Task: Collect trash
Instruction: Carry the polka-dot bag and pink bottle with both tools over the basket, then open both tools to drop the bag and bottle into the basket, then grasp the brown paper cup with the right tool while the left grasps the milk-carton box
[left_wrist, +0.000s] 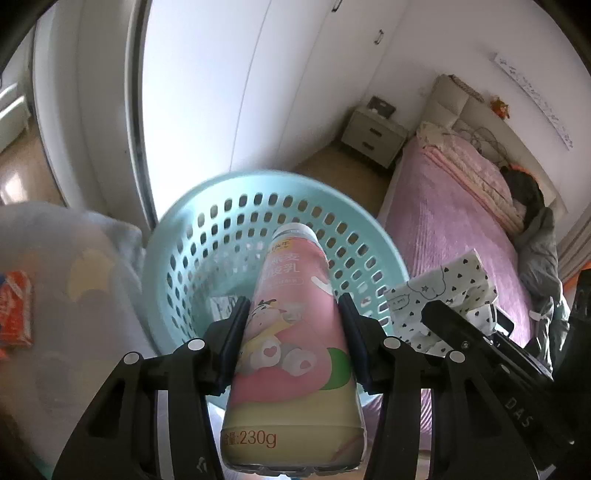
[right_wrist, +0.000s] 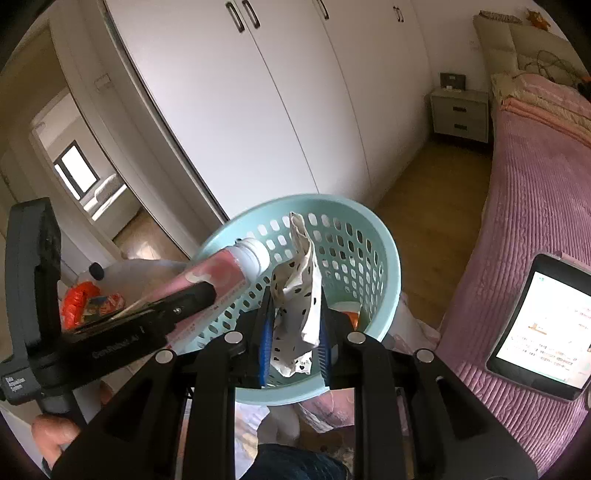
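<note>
A pink yogurt bottle (left_wrist: 295, 332) is clamped between the pads of the left tongs (left_wrist: 293, 325), its white cap pointing forward over the open mouth of a pale blue perforated basket (left_wrist: 192, 258). In the right wrist view the same bottle (right_wrist: 221, 269) is seen from the side, its cap reaching across the basket rim (right_wrist: 391, 258).

The right tongs (right_wrist: 293, 325) are clenched on a crumpled white wrapper with black hearts (right_wrist: 299, 295), which is held upright just above the basket interior. In the left wrist view that wrapper (left_wrist: 443, 295) is seen beside the basket's right edge – the tongs around it are only partly visible there.

Something orange and white lies at the basket's bottom (right_wrist: 349, 312), though it is too hidden to be identified. A bed with a pink cover (right_wrist: 535, 184) runs along the right, and a lit tablet (right_wrist: 539, 325) rests on it. A white wardrobe (right_wrist: 258, 110) is seen behind the basket – a grey nightstand (right_wrist: 460, 114) stands beyond it.
</note>
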